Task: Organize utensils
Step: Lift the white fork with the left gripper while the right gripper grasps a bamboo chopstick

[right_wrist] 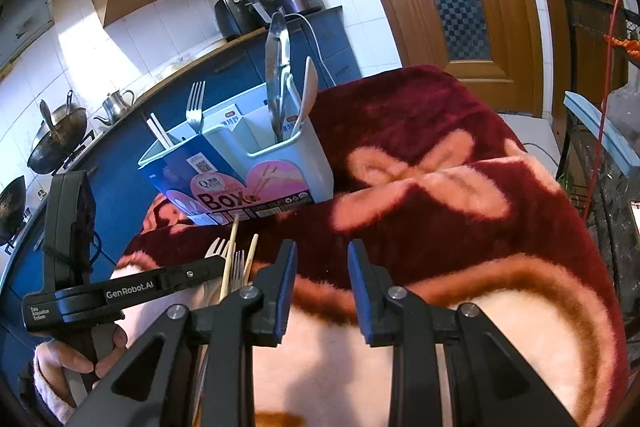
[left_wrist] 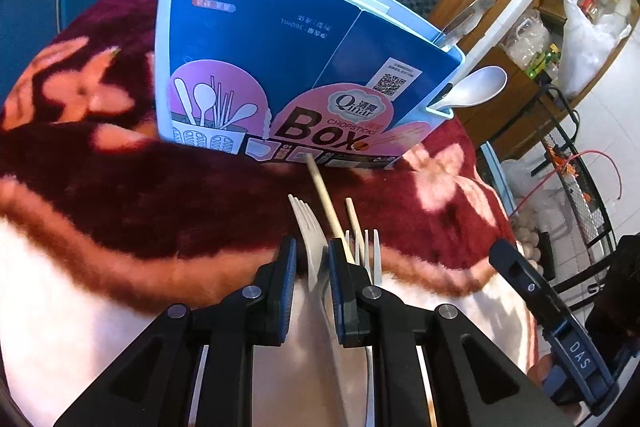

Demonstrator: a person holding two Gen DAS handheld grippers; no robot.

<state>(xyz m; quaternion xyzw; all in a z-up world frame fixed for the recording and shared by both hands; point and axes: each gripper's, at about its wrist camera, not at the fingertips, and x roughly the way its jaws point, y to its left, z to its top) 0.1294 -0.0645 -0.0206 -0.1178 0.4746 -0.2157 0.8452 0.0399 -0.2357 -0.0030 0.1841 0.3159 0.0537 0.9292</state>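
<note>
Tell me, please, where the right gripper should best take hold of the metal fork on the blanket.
Probably the metal fork near its tines, from above and the right: it lies flat, its handle runs under the left gripper, and a chopstick crowds its left side.

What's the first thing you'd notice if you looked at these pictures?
The big blue utensil box stands on the fluffy dark red blanket, with a metal fork and a white spoon poking out. Up close, the left gripper is over a white fork lying on the blanket.
</note>
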